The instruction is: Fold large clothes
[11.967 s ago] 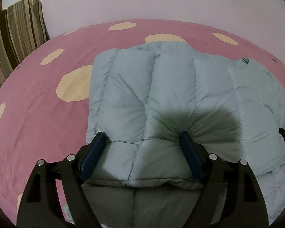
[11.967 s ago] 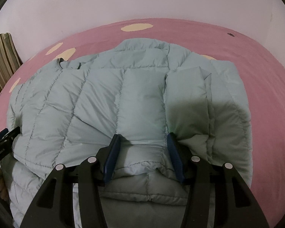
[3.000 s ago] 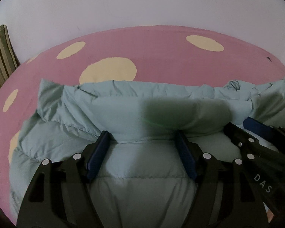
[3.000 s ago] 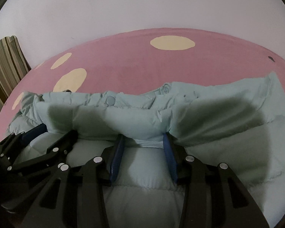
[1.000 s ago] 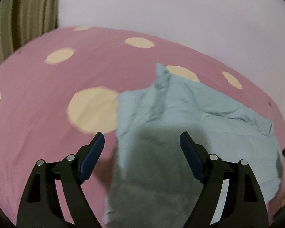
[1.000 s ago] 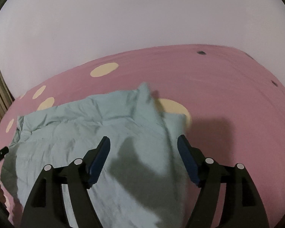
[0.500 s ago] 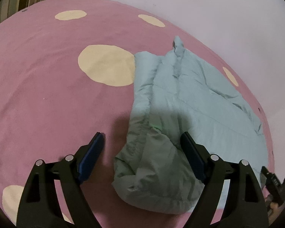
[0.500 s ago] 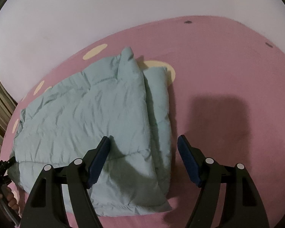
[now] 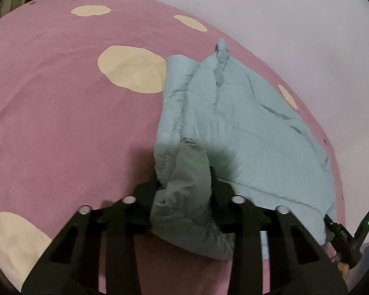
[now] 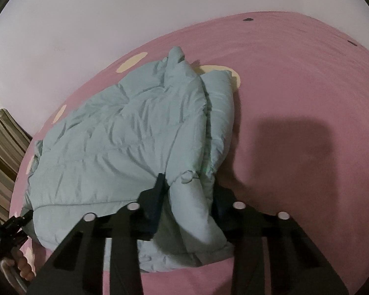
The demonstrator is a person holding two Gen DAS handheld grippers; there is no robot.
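Your left gripper [image 9: 184,184] is closing its jaws on the near-left corner of the jacket [image 9: 246,132], padding bunched between them. The jacket lies folded on the bed [image 9: 61,123], running from 6 toward 1 o'clock in the left view. Your right gripper [image 10: 188,196] closes on the near-right corner. The bite looks thick: slippery shell could squeeze out, or you may catch only some layers, and the fold will spill open.

Domestic bedroom: bed surface under pink sheet [image 9: 61,135] with cream dots, striped pillow [image 10: 2,142] at one edge, plain pale wall [image 10: 86,24] behind.
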